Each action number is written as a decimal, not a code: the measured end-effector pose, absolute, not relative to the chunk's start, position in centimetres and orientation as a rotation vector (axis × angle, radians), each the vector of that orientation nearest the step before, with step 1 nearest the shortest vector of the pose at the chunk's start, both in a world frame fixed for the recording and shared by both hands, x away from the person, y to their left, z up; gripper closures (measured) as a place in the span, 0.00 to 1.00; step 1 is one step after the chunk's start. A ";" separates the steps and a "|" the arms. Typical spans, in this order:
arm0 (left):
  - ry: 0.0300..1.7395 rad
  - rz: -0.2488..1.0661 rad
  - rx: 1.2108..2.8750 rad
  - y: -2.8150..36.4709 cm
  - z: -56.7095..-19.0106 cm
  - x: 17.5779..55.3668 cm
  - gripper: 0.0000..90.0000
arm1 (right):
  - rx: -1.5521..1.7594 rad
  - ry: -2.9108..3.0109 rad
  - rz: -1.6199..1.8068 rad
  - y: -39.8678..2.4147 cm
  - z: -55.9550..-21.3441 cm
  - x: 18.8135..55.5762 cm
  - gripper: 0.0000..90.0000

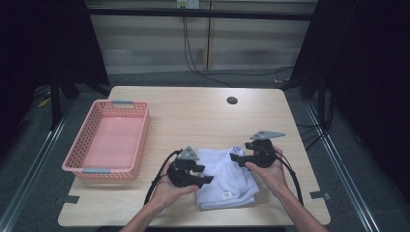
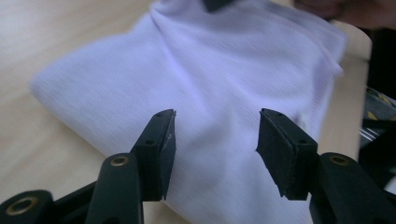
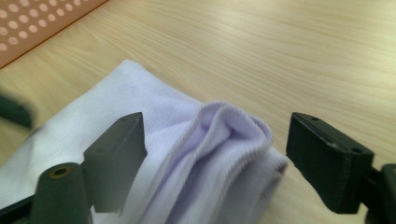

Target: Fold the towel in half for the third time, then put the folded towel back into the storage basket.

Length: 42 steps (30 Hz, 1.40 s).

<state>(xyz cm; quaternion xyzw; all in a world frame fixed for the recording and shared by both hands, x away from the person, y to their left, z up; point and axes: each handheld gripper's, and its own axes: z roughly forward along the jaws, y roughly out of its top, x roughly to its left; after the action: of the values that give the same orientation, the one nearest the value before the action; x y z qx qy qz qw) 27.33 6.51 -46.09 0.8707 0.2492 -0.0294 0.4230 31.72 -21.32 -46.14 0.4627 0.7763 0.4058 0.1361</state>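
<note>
- A folded white garment point(image 1: 225, 176) lies on the light wooden table point(image 1: 193, 121), near the table's front edge and to the right of the pink perforated basket point(image 1: 109, 137).
- A small white label point(image 1: 225, 195) shows on the garment's front part, close to its near edge.
- The basket sits well apart from the garment, at the table's left side, with a grey clip point(image 1: 123, 102) on its far rim and another point(image 1: 95, 170) on its near rim.
- The left gripper point(image 1: 205, 180) hovers at the garment's left edge, held in the person's left hand point(image 1: 169, 186); its jaws point across the cloth.
- In the left gripper view its two black jaws stand spread apart above the garment point(image 2: 224, 79), with cloth behind the gap and neither pad pressing on it.
- The right gripper point(image 1: 234, 157) is at the garment's far right corner, held in the right hand point(image 1: 270, 169), with its grey three-cornered plate point(image 1: 267, 135) on top.
- In the right gripper view its jaws stand wide, one to each side of a rolled, ribbed fold of the garment point(image 3: 224, 140); the fold lies between them but neither pad touches it.
- A round dark hole point(image 1: 232, 100) is in the table well beyond the garment, toward the far edge.
</note>
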 end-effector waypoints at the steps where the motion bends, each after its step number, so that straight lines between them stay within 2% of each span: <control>1: 0.611 -0.067 2.200 6.6 -46.3 26.7 0.50 | 1.341 2.237 1.144 -21.2 -46.5 32.2 0.29; 4: 0.593 -0.076 2.232 6.5 -47.5 25.4 0.46 | 1.383 2.232 1.107 -21.6 -47.4 32.6 0.51; 6: 0.577 -0.064 2.261 6.4 -47.9 25.0 0.43 | 1.405 2.228 1.117 -22.4 -47.8 32.3 0.61; 9: 0.579 -0.076 2.264 6.3 -48.1 25.3 0.41 | 1.407 2.226 1.123 -23.4 -48.2 32.0 0.68; 14: 0.550 -0.061 2.261 6.3 -48.5 25.1 0.40 | 1.409 2.235 1.131 -24.0 -49.8 32.0 0.68; 17: 0.573 -0.062 2.259 7.0 -48.2 24.9 0.40 | 1.394 2.243 1.119 -24.0 -49.9 32.2 0.64; 20: 0.626 -0.064 2.258 8.4 -48.5 24.7 0.36 | 1.376 2.240 1.103 -24.1 -49.8 32.2 0.53; 22: 0.656 -0.071 2.260 9.3 -48.9 24.5 0.35 | 1.370 2.237 1.098 -24.3 -49.7 32.3 0.42; 28: 0.693 -0.121 2.238 9.6 -49.1 24.5 0.29 | 1.320 2.306 1.185 -24.3 -49.0 32.6 0.23; 32: 0.655 -0.116 2.253 8.7 -49.2 24.6 0.29 | 1.299 2.362 1.187 -23.8 -49.3 33.2 0.18; 37: 0.616 -0.097 2.290 7.4 -49.4 24.4 0.24 | 1.278 2.419 1.149 -23.0 -49.9 33.6 0.16; 40: 0.609 -0.075 2.302 7.0 -49.4 24.3 0.24 | 1.286 2.440 1.129 -22.9 -50.2 33.9 0.15; 42: 0.606 -0.067 2.305 6.9 -49.4 24.3 0.26 | 1.292 2.438 1.123 -23.1 -50.4 34.1 0.11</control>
<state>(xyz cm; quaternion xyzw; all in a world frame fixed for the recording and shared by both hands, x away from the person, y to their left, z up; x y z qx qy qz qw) 24.31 6.95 -49.35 0.8983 0.2363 -0.0262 0.3695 34.09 -23.07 -50.42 0.4324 0.8157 0.3756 0.0813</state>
